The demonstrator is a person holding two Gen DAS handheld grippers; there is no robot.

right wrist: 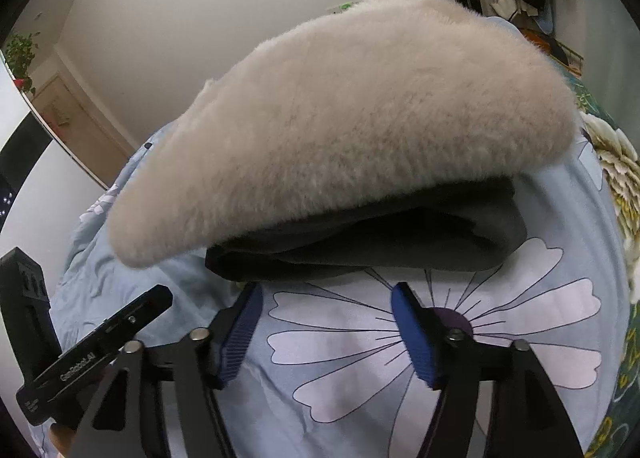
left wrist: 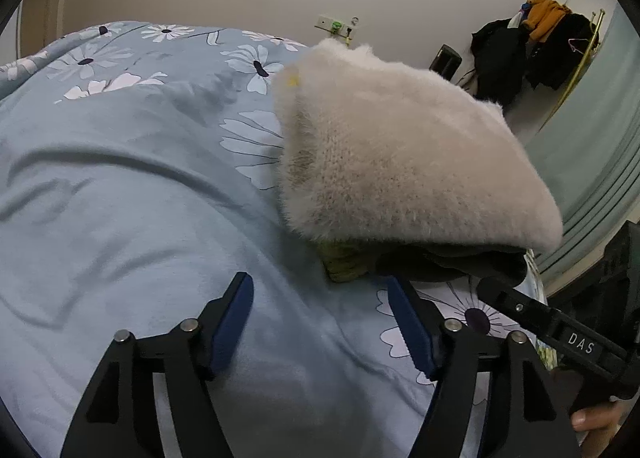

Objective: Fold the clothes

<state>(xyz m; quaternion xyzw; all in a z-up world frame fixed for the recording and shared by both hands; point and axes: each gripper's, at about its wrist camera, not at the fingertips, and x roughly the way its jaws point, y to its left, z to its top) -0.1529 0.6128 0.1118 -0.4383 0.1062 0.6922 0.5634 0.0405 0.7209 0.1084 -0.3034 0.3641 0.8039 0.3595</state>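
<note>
Blue-padded left gripper (left wrist: 320, 318) fills the 6 o'clock edge of the left wrist view, jaws spread wide with nothing between them but bare bedcover. Right gripper (right wrist: 326, 322) stands the same in its own view: jaws wide apart, empty, above a large printed flower. Both hover over a pale blue floral duvet (left wrist: 120, 198) spread on the bed. Task items form a folded stack lying on the duvet: a fluffy cream sweater (left wrist: 400, 154) on top, folded, overhanging a dark grey folded garment (right wrist: 380, 234) beneath it. In the left view a yellow-green knit piece (left wrist: 344, 262) shows under the stack's near edge, at about 12 o'clock from the left jaws. Stack sits just beyond the tips of both grippers; contact with either cannot be confirmed, a sliver of duvet shows between tips and stack in the right view. Right gripper's body enters the left view at 4 o'clock, a fingertip (left wrist: 592, 418) visible under it; left gripper's body shows at 8 o'clock in the right view. Background, left view at 1 o'clock: clothes rack (left wrist: 540, 42) hung with dark and mustard garments against a pale wall. Right view at 3 o'clock: second patterned cover (right wrist: 616, 178), green with white flowers, beside the duvet.
</note>
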